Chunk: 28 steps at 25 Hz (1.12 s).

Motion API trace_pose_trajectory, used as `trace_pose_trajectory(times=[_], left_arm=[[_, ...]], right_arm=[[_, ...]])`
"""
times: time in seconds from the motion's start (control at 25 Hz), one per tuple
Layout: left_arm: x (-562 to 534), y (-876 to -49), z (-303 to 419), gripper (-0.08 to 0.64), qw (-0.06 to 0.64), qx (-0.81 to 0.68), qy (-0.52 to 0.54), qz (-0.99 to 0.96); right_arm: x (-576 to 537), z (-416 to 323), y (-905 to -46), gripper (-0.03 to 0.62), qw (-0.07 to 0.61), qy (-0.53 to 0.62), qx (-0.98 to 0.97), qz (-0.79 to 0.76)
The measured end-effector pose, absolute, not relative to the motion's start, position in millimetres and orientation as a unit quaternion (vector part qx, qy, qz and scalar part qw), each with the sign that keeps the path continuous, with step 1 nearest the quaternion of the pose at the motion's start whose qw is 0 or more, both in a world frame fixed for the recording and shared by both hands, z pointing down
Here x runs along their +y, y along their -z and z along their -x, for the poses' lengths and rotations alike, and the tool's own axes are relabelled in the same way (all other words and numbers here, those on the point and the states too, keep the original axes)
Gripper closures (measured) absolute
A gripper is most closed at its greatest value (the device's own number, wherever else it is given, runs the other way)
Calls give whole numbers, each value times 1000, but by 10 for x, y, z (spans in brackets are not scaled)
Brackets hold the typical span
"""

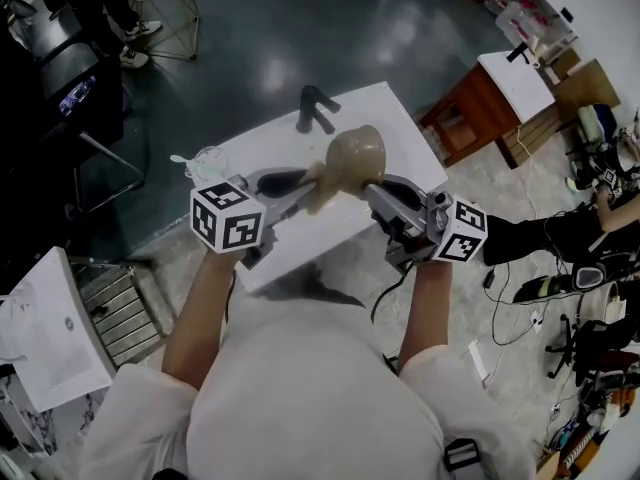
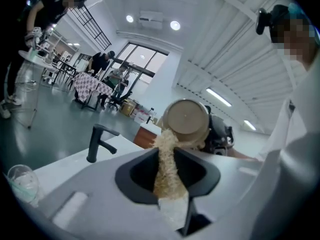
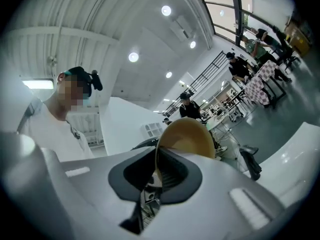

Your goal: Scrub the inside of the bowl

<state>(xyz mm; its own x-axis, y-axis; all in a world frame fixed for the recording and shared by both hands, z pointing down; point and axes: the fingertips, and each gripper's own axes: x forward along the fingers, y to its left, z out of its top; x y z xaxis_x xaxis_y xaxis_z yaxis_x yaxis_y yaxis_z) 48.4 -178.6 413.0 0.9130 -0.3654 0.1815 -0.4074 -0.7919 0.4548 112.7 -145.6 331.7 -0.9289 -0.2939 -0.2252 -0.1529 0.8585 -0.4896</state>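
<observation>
A tan bowl (image 1: 357, 153) is held up over the white table (image 1: 340, 228), tipped on its side. My right gripper (image 1: 378, 190) is shut on the bowl's rim (image 3: 159, 154); in the right gripper view the bowl (image 3: 189, 136) rises just past the jaws. My left gripper (image 1: 298, 182) is shut on a tan fibrous scrub pad (image 2: 166, 169), whose far end touches the bowl's lower edge. In the left gripper view the bowl's round base (image 2: 186, 119) faces the camera, so the inside is hidden there. The scrub pad (image 1: 318, 192) hangs between the two grippers.
A black faucet (image 1: 315, 108) stands at the table's far edge, with a clear glass (image 1: 207, 161) at the table's left. A wooden cabinet (image 1: 470, 118) is on the right and a white unit (image 1: 45, 338) on the left. Cables lie on the floor at the right.
</observation>
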Motion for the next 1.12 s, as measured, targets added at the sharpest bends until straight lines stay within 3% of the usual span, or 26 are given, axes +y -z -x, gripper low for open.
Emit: trace_pose_trajectory(times=[0.28,0.48,0.84,0.96,1.12], left_arm=[[-1643,-4041,-611,463,246,-187,-35,-950],[-1667,-3830,-546,463,223,-192,-23,-956],[-1970,-3491,-500,463,121,-254,-36,-959],[-2104,-3564,-417,463,114,-282,-46,-952],[-2159,-3737,-322,462,132,-301,-50,-943]], right_arm=[[-1747,-1114,-3533,574,101,250,941,207],[-1784,-1080,-3781,574,32,244,939,239],[-1494,-855,-4002,574,-52,227,954,188],[-1385,-886,-3965,573,-50,225,959,165],[-1357,-1004,-3826,574,5,238,958,162]])
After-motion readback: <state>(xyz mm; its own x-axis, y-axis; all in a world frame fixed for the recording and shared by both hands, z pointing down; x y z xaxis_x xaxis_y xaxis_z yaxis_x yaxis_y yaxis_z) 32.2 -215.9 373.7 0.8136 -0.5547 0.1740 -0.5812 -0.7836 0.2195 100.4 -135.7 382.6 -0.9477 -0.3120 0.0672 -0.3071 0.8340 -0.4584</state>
